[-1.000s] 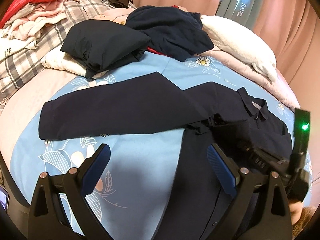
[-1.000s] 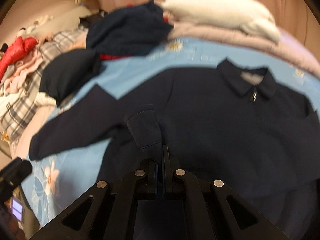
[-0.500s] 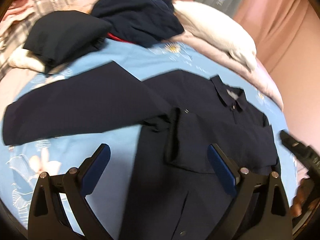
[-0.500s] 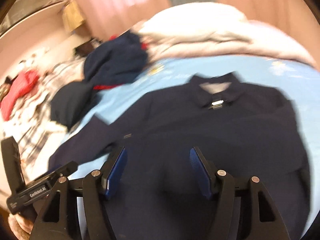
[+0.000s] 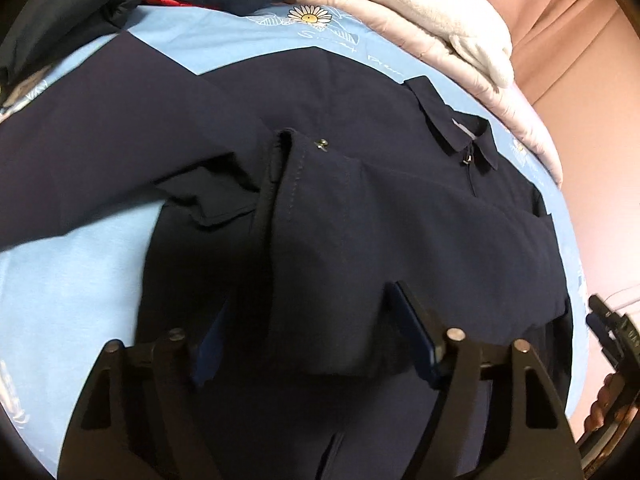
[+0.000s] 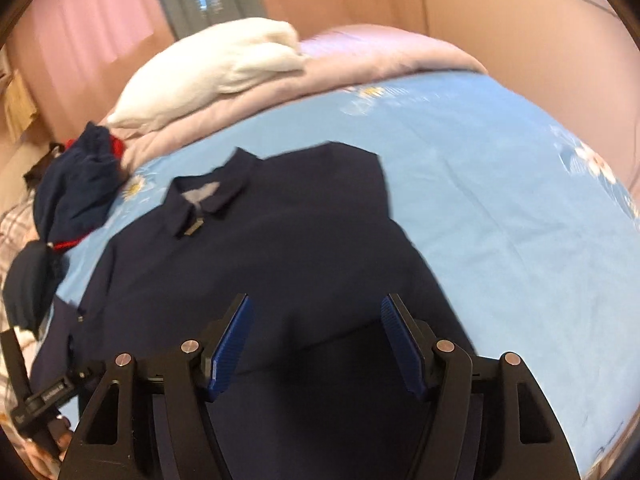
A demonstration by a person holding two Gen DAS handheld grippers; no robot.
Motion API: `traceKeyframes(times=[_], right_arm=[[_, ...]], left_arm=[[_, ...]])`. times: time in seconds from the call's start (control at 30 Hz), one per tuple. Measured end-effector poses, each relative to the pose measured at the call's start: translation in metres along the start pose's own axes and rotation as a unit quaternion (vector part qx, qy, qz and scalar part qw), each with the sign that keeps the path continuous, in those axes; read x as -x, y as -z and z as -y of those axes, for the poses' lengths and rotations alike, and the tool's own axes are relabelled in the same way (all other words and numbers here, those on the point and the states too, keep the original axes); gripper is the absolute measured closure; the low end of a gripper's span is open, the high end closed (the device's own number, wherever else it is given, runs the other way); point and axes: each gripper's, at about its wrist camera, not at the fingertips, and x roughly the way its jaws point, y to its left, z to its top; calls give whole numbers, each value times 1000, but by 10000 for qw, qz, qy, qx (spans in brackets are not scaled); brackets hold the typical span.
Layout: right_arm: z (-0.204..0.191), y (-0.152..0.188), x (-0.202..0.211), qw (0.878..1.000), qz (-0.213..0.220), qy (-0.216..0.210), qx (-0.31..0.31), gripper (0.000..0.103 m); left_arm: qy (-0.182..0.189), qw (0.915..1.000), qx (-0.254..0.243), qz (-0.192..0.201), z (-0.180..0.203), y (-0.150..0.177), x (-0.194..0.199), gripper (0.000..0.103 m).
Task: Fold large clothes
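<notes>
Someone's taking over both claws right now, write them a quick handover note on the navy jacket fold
Left claw: jaws closing around the cuff of the folded-in sleeve, pads not yet pressing.
Right claw: open, empty, over the jacket's lower body.
Navy jacket: flat, front up, collar toward the pillow, on the blue bedsheet.
Done: one sleeve laid across the chest.
Left: the other sleeve lies stretched out over the sheet; fold it in, then fold the body, probably hem toward collar.

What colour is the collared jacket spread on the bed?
Dark navy jacket, clearest in the right wrist view.
</notes>
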Motion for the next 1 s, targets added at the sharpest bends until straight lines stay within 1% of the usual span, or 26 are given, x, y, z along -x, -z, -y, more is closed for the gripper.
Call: traceKeyframes(times=[0.03, 0.07, 0.1, 0.13, 0.17, 0.2, 0.23, 0.27, 0.33, 0.43, 0.57, 0.67, 0.73, 0.87, 1.0], right_arm=[[2, 0, -1, 9999, 18, 116, 33, 36], [3, 1, 0, 9998, 46, 192, 42, 36], [6, 1, -1, 9996, 86, 267, 31, 36], [9, 0, -1, 9996, 104, 276, -6, 36], [10, 0, -2, 9996, 102, 269, -39, 36], [11, 0, -4, 9996, 88, 254, -93, 36], [15, -1, -5, 9996, 77, 249, -126, 36], [16, -1, -6, 9995, 68, 248, -156, 36], [18, -1, -6, 9995, 75, 258, -180, 36], [20, -2, -7, 9995, 93, 248, -168, 36], [20, -2, -4, 9994, 142, 237, -184, 36], [21, -2, -5, 9995, 139, 189, -212, 36], [20, -2, -11, 9996, 89, 159, -204, 36], [19, 0, -21, 9997, -56, 155, -200, 36], [19, 2, -27, 9996, -122, 206, -167, 36]], left_arm=[[-44, 10000, 40, 24, 0, 0, -2, 36], [-90, 9999, 35, 49, 1, -1, -2, 50], [-112, 9999, 36, 88, 1, -3, -2, 61], [-64, 9999, 88, 94, 1, -5, -3, 78], [129, 9997, 212, 24, 0, -9, -3, 84], [108, 9996, 271, 21, 0, -11, -3, 85], [-5, 9997, 240, 73, 4, -15, -1, 87], [-153, 9996, 41, 249, 12, -20, 7, 88], [-271, 9976, -258, 575, 24, -29, 24, 88], [-203, 9958, -429, 778, 35, -45, 42, 88], [-261, 9930, -648, 955, 41, -63, 58, 88], [-421, 9928, -733, 844, 36, -69, 48, 88], [-489, 9942, -685, 674, 29, -66, 39, 88], [-763, 9940, -668, 421, 17, -59, 14, 88], [-881, 9936, -667, 229, 7, -54, -3, 87]])
